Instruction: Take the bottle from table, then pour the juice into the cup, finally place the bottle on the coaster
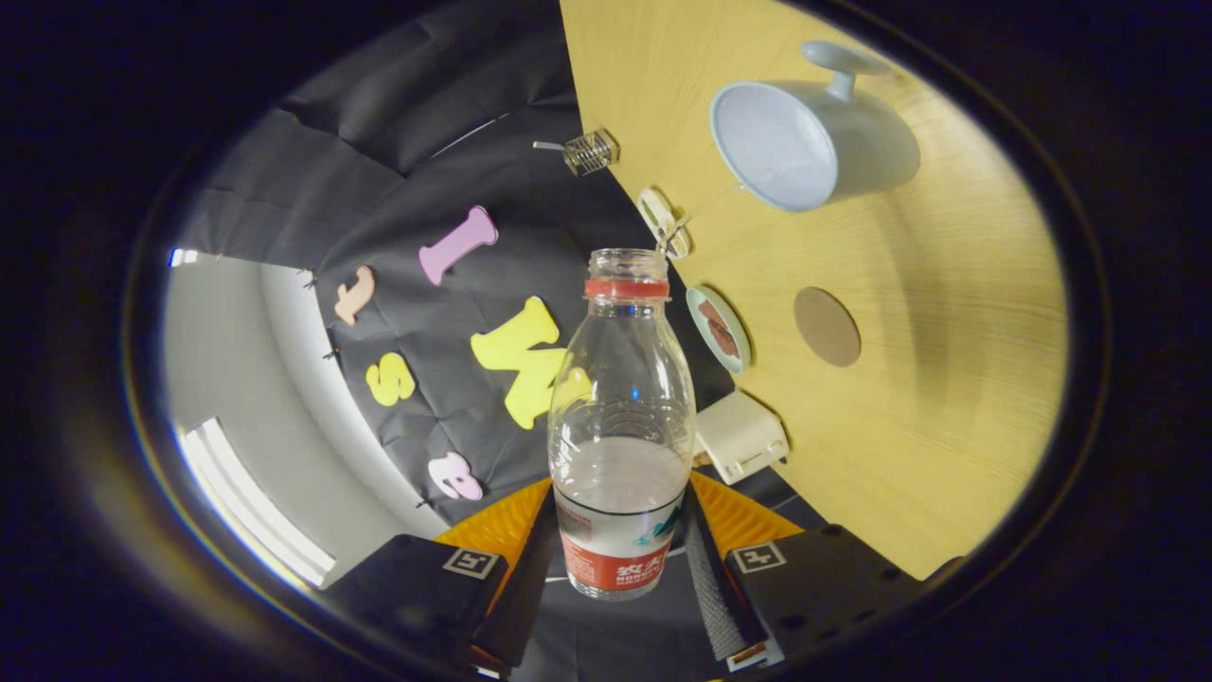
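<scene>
Holding: I have the gripper (620, 559) clenched on the bottle (620, 426), one finger pressing each side of its lower body at the label.
Left finger (525, 578): lies against the left side of the bottle's label band.
Bottle: clear plastic, uncapped, with a red ring under the open neck; it stands between the fingers, its mouth pointing away from me. I see a little pale liquid settled in the lower part, above the red and white label. The view is rolled, so the tabletop rises like a wall on the right.
Right finger (710, 578): ribbed pad against the right side of the label.
Box (743, 438): small cream-coloured case at the tabletop's edge, just right of the bottle's body.
Dish (718, 329): small round pale-rimmed piece with a brown inset, at the tabletop's edge near the bottle's shoulder.
Tabletop (909, 455): light wood grain, lying right of the bottle.
Cup (805, 142): pale blue-grey, with a handle, resting on the tabletop well beyond the bottle's mouth; its open interior faces me. I cannot tell whether it holds liquid.
Coaster (827, 327): round brown disc on the tabletop, bare, between cup and box, right of the dish.
</scene>
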The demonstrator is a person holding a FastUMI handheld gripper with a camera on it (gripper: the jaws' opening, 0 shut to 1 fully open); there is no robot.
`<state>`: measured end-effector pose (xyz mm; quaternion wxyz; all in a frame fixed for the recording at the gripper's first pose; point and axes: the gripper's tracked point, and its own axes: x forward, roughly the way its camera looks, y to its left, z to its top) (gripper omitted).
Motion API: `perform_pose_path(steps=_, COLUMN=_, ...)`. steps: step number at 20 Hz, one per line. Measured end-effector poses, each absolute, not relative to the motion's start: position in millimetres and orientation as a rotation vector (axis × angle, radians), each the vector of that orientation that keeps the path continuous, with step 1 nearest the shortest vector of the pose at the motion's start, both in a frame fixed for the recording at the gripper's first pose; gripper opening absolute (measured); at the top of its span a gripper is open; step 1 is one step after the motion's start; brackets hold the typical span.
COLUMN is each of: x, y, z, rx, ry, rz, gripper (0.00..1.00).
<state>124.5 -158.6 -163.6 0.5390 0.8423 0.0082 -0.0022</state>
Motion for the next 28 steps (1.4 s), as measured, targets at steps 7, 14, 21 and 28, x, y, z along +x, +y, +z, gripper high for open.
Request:
perform_pose_path(steps=7, x=131, y=-170, z=-159, rx=2.035, ry=0.006, rz=-0.009, gripper=0.74)
perform_pose_path(steps=14, x=124, y=-164, z=-162, rx=1.991, ry=0.017, rz=0.007, gripper=0.74)
perform_pose_path(steps=21, x=119, y=-147, z=-156, rx=1.841, ry=0.048, rz=0.052, gripper=0.74)
perform_pose_path(steps=28, x=105, y=-132, z=-179, rx=1.505, ry=0.152, rz=0.072, gripper=0.74)
